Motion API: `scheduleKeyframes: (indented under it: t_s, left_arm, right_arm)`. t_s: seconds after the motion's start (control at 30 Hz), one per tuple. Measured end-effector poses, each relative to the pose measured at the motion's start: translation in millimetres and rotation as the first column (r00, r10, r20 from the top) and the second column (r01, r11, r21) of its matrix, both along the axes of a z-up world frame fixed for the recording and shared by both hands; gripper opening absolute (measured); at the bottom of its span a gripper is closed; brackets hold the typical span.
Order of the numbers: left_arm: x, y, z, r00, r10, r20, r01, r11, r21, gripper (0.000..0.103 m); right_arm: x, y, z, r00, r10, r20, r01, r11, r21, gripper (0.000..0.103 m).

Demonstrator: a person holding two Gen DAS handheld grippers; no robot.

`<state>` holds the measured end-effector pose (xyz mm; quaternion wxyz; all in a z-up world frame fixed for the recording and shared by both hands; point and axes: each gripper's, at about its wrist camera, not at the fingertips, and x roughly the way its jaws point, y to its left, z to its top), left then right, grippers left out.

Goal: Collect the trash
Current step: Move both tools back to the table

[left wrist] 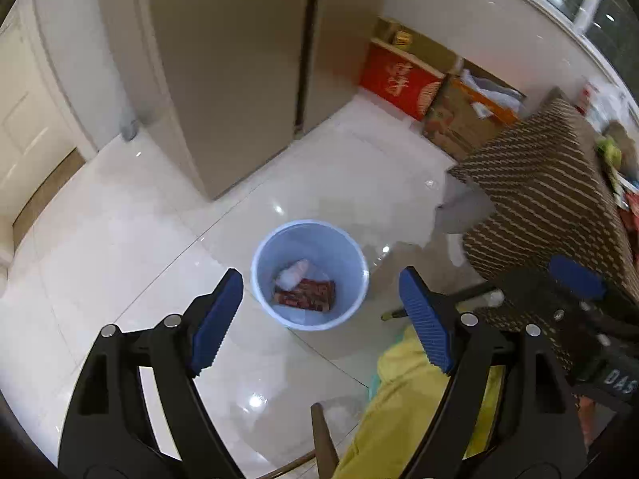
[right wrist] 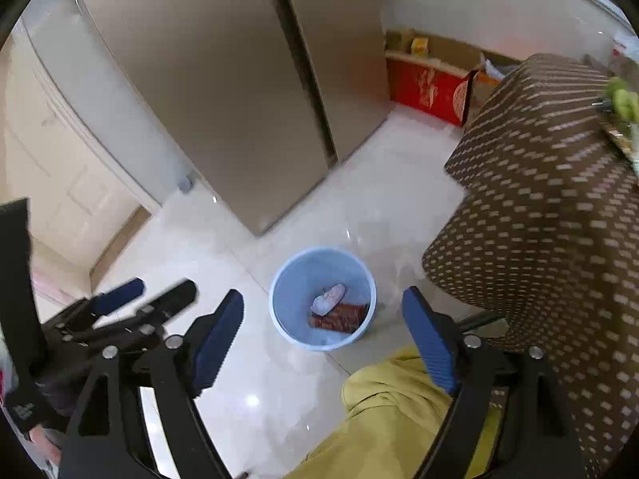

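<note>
Both tongs, left and right, stood wide open and empty above the blue bin on the floor. Wrapper and crumpled tissue lay in the bin's bottom, presumably dropped clear.

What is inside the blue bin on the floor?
The blue bin holds a crumpled white wad resting on a red-brown printed packet. Anything beneath the packet is covered.
</note>
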<state>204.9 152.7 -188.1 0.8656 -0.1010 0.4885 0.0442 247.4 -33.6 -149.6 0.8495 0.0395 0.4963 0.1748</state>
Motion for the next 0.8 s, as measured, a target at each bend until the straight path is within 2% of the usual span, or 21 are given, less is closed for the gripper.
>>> scheduleKeyframes:
  t_s: [0.2, 0.33, 0.53, 0.6, 0.8]
  left_arm:
    - [-11, -53, 29, 0.993, -0.102, 0.065, 0.101, 0.995, 0.019, 0.08]
    - [-16, -93, 53, 0.973, -0.195, 0.125, 0.192, 0.981, 0.035, 0.083]
    - [-12, -150, 79, 0.925, -0.326, 0.194, 0.326, 0.945, 0.035, 0.085]
    - [-7, -171, 85, 0.908, -0.365, 0.206, 0.365, 0.93, 0.04, 0.085]
    - [9, -211, 89, 0.878, -0.433, 0.204, 0.438, 0.899, 0.025, 0.085]
  right_arm:
    - [-29, -53, 38, 0.993, -0.083, 0.087, 0.08, 0.996, 0.034, 0.085]
    - [-44, -92, 58, 0.975, -0.174, 0.138, 0.171, 0.985, 0.036, 0.086]
    - [-67, -166, 82, 0.916, -0.341, 0.211, 0.341, 0.939, 0.036, 0.089]
    - [-72, -193, 86, 0.882, -0.412, 0.228, 0.418, 0.908, 0.027, 0.09]
    - [-80, -258, 75, 0.803, -0.566, 0.187, 0.56, 0.824, 0.088, 0.09]
